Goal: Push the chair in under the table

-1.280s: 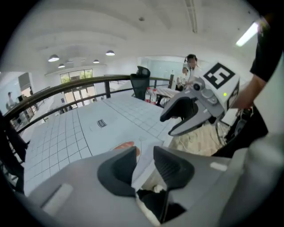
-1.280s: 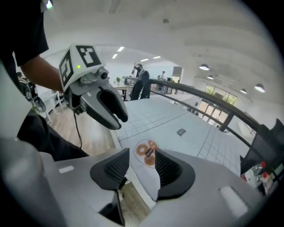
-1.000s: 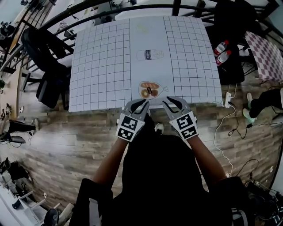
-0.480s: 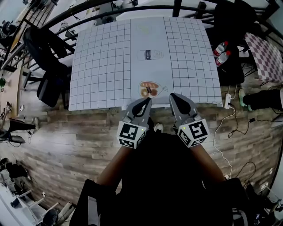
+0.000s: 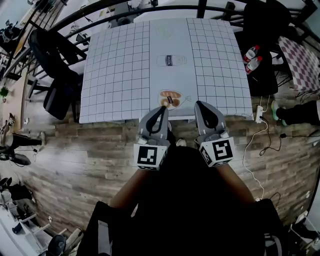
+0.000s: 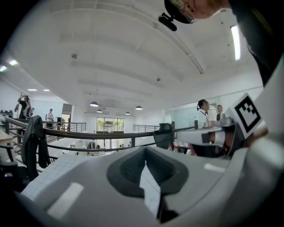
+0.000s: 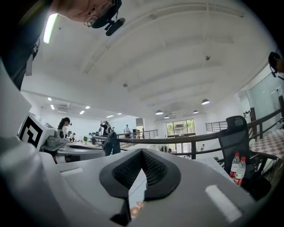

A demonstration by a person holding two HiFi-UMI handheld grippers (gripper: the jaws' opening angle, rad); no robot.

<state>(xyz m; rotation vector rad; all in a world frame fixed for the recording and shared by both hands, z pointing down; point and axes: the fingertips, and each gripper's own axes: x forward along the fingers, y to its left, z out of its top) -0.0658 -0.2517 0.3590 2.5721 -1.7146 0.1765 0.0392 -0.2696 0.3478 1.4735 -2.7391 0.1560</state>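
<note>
A table (image 5: 120, 75) under a white grid cloth fills the upper middle of the head view. My left gripper (image 5: 162, 108) and right gripper (image 5: 198, 104) hang side by side over its near edge, both shut with nothing between the jaws. In the left gripper view the left gripper (image 6: 145, 154) points level across the tabletop; the right gripper (image 7: 142, 156) does the same in its own view. A black chair (image 5: 56, 75) draped with a dark jacket stands off the table's left side. Another black chair (image 5: 262, 27) stands at the far right corner. My dark torso hides whatever is under the near edge.
A curved black railing (image 5: 100, 10) runs behind the table. Two red-capped bottles (image 5: 251, 56) sit by the right chair. A white power strip (image 5: 258, 113) and cables lie on the wooden floor to the right. A person's shoe (image 5: 280, 131) shows at the right edge.
Both grippers have risen toward the camera and tipped up to point level. Their jaws, somewhat apart a second ago, have come together with nothing in them.
</note>
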